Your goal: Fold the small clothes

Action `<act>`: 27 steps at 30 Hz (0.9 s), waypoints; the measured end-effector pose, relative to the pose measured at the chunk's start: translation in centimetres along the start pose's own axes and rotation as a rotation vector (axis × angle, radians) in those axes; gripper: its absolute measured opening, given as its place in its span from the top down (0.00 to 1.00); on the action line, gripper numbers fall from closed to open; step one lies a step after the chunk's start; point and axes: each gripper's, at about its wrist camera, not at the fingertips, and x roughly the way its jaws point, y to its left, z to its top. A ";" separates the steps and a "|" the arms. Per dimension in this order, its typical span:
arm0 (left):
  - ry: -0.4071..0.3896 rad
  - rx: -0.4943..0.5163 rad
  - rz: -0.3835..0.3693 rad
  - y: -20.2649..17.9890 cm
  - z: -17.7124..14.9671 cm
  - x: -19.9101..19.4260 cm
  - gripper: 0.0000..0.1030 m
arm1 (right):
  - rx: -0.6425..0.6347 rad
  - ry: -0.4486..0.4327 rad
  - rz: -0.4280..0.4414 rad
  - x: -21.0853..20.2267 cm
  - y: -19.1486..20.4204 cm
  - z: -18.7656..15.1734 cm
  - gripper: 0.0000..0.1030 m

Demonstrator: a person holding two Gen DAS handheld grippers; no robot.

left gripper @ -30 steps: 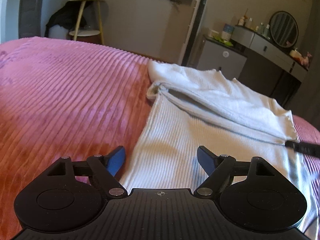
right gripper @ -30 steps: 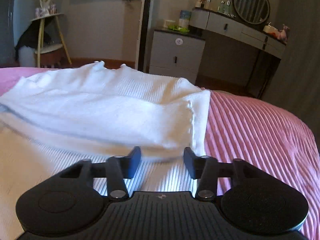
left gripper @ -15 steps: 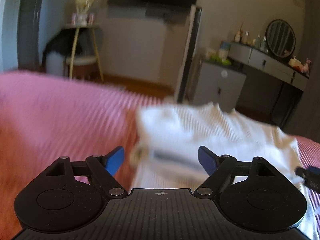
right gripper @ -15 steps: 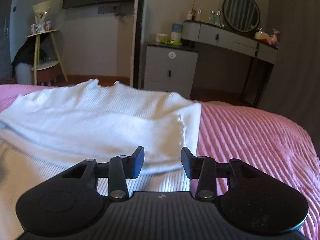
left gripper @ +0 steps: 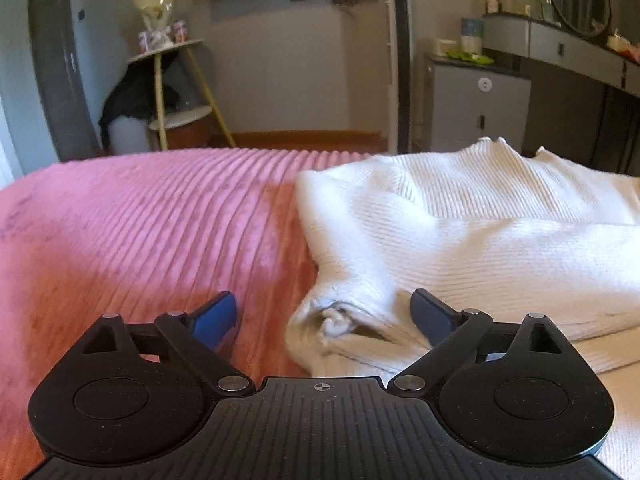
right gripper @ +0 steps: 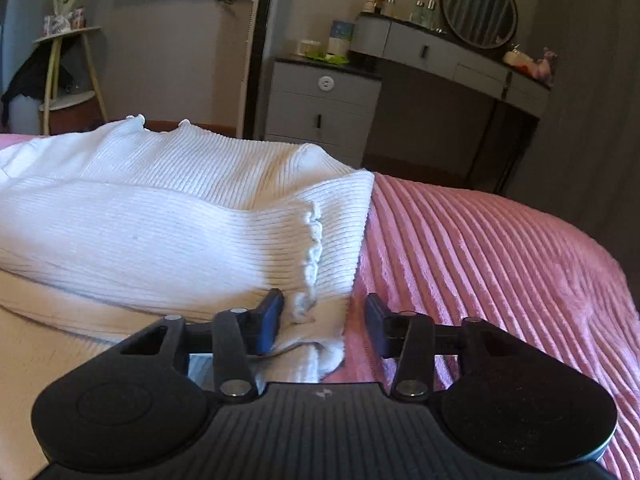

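My left gripper (left gripper: 324,314) is opening wide around the white ribbed top's (left gripper: 460,240) bunched corner on the pink bedspread (left gripper: 140,240); my right gripper (right gripper: 324,320), also opening, straddles its frilled cuff (right gripper: 312,248), unpinched.

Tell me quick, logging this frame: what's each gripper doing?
Left gripper: opening wide, white garment edge between, not gripped.
Right gripper: opening, garment corner between, not clamped.
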 end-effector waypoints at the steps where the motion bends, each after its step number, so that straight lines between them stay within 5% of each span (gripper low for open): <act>1: 0.005 0.004 0.001 0.1 0.1 0.1 0.02 | -0.040 0.000 -0.020 0.1 0.3 0.0 0.46; 6: 0.016 0.066 0.015 1.7 0.2 -3.3 0.02 | -0.085 0.048 -0.062 -1.9 0.5 1.4 0.46; 10: 0.034 0.094 -0.009 4.9 -3.2 -8.5 0.03 | -0.045 0.035 -0.107 -6.9 -0.5 0.0 0.49; 18: 0.129 0.060 -0.139 9.6 -11.8 -16.5 0.03 | 0.221 0.115 0.096 -17.5 -4.4 -7.1 0.56; 23: 0.165 0.041 -0.263 10.7 -13.5 -18.1 0.04 | 0.296 0.225 0.179 -20.7 -5.7 -9.7 0.61; 27: 0.191 0.011 -0.314 11.3 -13.5 -19.0 0.16 | 0.367 0.345 0.264 -21.8 -6.3 -11.4 0.61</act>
